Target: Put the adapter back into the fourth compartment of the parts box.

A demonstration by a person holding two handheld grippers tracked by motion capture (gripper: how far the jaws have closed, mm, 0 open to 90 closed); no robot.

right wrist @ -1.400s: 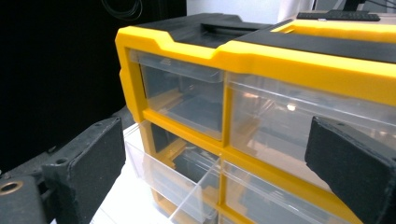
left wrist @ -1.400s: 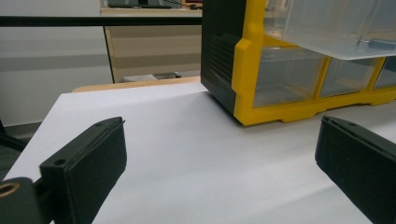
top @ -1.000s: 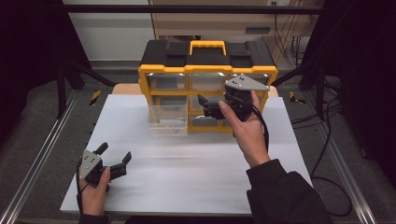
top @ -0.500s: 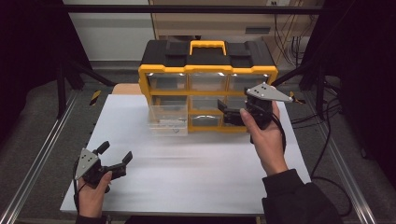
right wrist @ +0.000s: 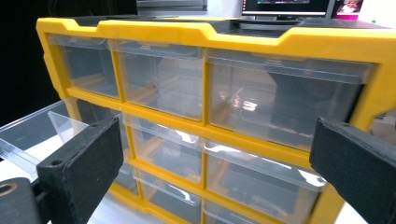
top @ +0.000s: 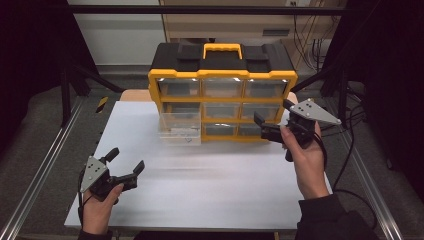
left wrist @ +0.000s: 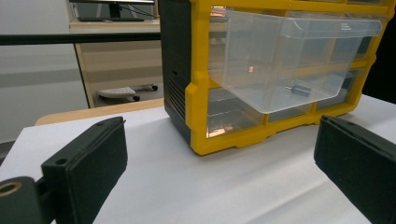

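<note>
The drawer cabinet (top: 222,90) stands at the worktop's (top: 200,185) rear; one clear drawer (top: 180,128) protrudes, its small contents indistinct. Left tool (top: 124,161) and right tool (top: 272,119) both gape wide, empty.

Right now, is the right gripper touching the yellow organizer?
Apart. The right gripper view shows both jaws spread open, short of the yellow organizer; the high view shows the right gripper near it.

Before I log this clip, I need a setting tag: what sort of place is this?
Probably a lab or workshop recording bench. A white table sits inside a black metal frame, cables hang behind it, and a yellow and black plastic drawer organiser stands on it.
</note>
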